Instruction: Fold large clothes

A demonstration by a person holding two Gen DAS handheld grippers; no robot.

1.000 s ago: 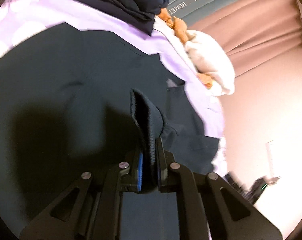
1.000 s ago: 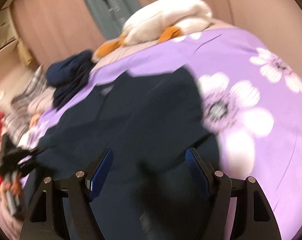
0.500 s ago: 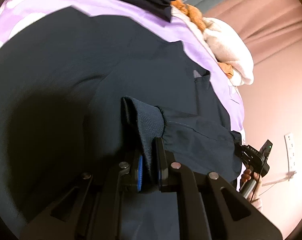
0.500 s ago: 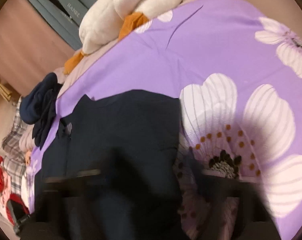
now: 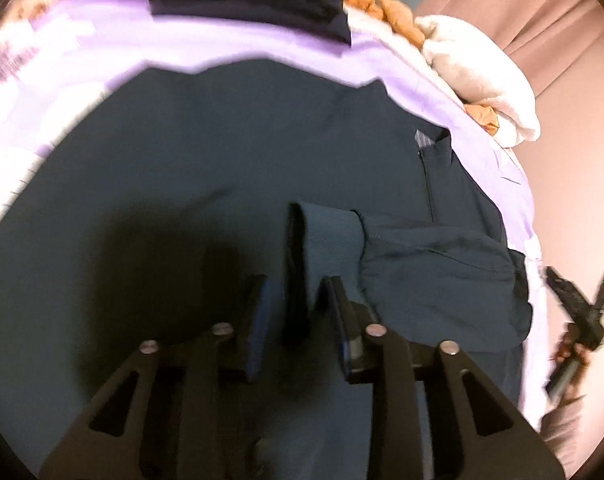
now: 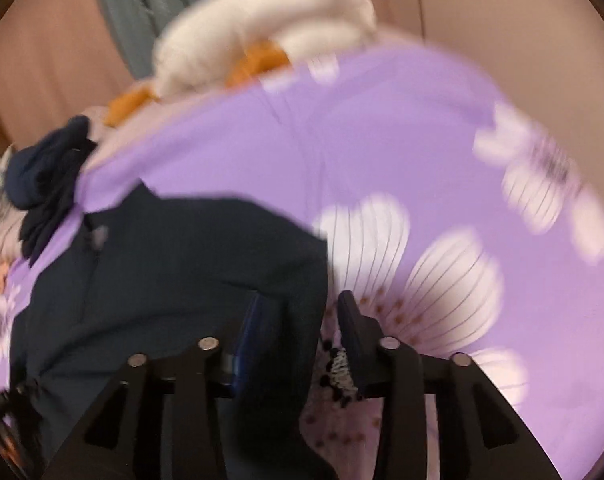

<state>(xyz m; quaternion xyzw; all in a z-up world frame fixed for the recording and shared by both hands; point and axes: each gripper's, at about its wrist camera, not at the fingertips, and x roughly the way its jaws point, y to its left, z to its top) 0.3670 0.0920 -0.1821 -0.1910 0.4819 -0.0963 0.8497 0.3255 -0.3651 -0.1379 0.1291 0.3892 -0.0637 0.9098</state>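
Navy jacket lying on purple flowery bed sheet, left tool gaping around ribbed cuff, right tool gaping over jacket's edge.

My left tool points forward and down, its two fingers parted with a gap on either side of what stands between them. My right tool is also angled downward, its fingers spread apart.

Both handheld grippers, the left gripper and right gripper, share matte black triangular linkages with cut-out slots, silver pivot screws and blue-padded jaws.
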